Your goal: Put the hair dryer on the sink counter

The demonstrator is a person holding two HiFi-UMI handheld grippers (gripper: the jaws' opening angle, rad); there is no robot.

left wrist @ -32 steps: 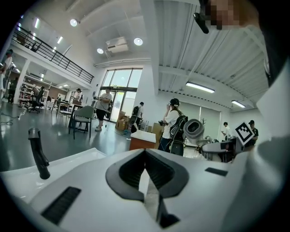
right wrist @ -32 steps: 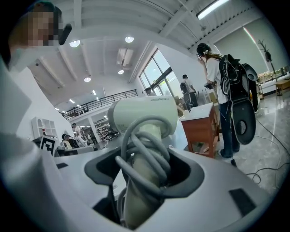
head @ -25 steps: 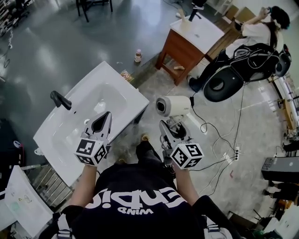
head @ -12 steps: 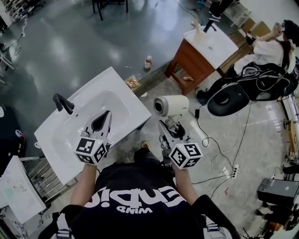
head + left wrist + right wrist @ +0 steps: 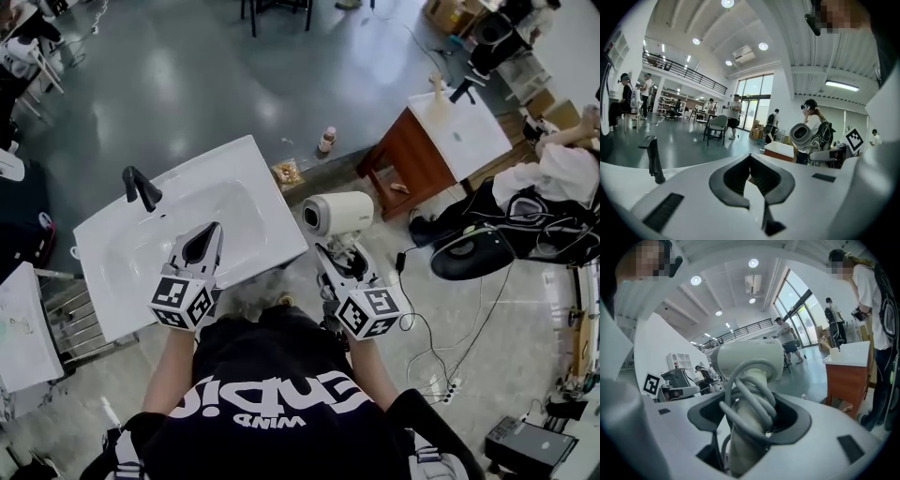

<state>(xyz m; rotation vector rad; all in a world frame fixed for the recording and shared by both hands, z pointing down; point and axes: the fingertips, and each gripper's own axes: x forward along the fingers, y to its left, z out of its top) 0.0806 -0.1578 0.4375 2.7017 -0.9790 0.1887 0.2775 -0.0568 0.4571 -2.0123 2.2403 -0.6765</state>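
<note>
Right gripper (image 5: 339, 265) clamped wide on the hair dryer (image 5: 339, 213) handle over its wrapped cord (image 5: 750, 399), barrel past the jaw tips, sink counter (image 5: 258, 178) to its left under the left gripper (image 5: 202, 246) (jaws together, empty); likely rigid, top-heavy, slick plastic, so the handle is the place to grip.

Handle end of the hair dryer (image 5: 337, 214) lost to me inside the right gripper (image 5: 337, 258), cord (image 5: 750, 394) coils covering its grip, sink counter (image 5: 253, 178) front edge under my left gripper (image 5: 206, 236), floor bottle (image 5: 326, 141) too small to read, seated person (image 5: 562, 173) cut by right edge
</note>
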